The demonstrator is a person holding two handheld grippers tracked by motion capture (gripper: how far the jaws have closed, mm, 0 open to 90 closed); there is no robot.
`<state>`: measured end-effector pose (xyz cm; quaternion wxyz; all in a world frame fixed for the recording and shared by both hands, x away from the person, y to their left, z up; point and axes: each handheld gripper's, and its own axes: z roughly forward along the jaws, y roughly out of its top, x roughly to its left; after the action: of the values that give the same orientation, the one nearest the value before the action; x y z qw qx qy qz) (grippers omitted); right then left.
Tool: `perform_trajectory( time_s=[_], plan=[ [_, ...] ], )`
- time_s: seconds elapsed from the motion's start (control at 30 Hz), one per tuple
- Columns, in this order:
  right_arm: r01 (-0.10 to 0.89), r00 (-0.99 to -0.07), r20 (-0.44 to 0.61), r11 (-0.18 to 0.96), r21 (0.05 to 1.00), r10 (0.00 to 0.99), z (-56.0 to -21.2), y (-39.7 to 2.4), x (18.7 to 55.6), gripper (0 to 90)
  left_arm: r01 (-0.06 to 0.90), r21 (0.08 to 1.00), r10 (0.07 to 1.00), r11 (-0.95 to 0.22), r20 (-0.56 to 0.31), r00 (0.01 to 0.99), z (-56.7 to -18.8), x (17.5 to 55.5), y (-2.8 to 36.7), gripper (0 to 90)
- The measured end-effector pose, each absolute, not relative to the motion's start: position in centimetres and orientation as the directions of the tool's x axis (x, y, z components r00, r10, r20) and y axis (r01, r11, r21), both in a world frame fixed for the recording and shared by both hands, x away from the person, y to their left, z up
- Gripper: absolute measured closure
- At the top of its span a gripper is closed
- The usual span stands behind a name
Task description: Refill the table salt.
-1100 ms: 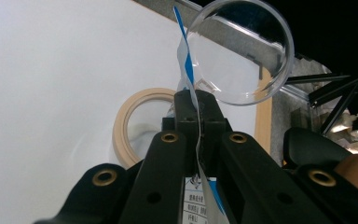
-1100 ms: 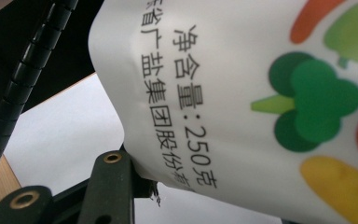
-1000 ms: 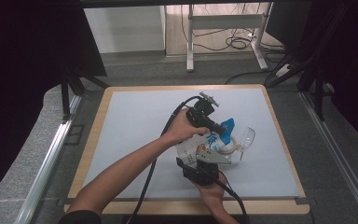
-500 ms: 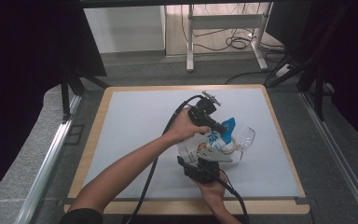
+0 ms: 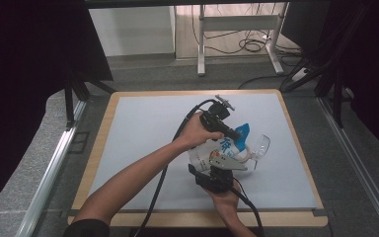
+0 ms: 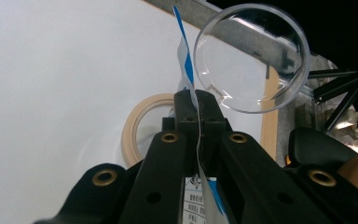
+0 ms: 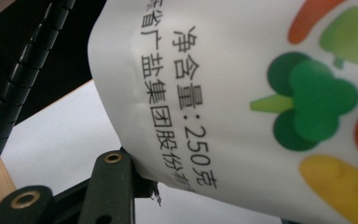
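A white bag point(image 5: 216, 148) with blue print and a blue top is held up over the mat between both grippers. My left gripper point(image 5: 236, 133) is shut on the bag's thin top edge point(image 6: 185, 65), and the film runs down between its black jaws. My right gripper point(image 5: 213, 167) comes in from the near side and is shut on the bag's lower part. One black finger point(image 7: 114, 184) dents the white film point(image 7: 233, 88), which carries printed text and vegetable pictures. A clear plastic cup point(image 5: 258, 148) sits right beside the bag, its round mouth point(image 6: 251, 56) facing the left gripper's camera.
A roll of beige tape point(image 6: 140, 123) lies on the white mat behind the left jaws. The mat point(image 5: 143, 133) rests on a wooden board with broad bare room at the left. A ribbed black cable point(image 7: 23, 88) hangs close to the bag.
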<state>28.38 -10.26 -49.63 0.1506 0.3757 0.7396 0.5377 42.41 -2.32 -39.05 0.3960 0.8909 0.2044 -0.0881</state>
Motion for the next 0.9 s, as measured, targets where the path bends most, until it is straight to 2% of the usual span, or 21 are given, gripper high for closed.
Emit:
perform_trajectory(
  time_s=[0.67,0.9],
  plan=[
    [0.386,-0.67,0.171,0.142,0.911,0.723,-49.8,-10.07,28.63,54.6,0.43,0.66,0.301,-0.616,-0.308,0.903,-38.89,42.53,-2.3,90.0],
    [0.408,-0.663,0.217,0.102,0.907,0.717,-49.43,-10.0,28.67,54.8,0.426,0.643,0.297,-0.636,-0.306,0.905,-38.66,42.84,-2.64,90.0]
  ],
)
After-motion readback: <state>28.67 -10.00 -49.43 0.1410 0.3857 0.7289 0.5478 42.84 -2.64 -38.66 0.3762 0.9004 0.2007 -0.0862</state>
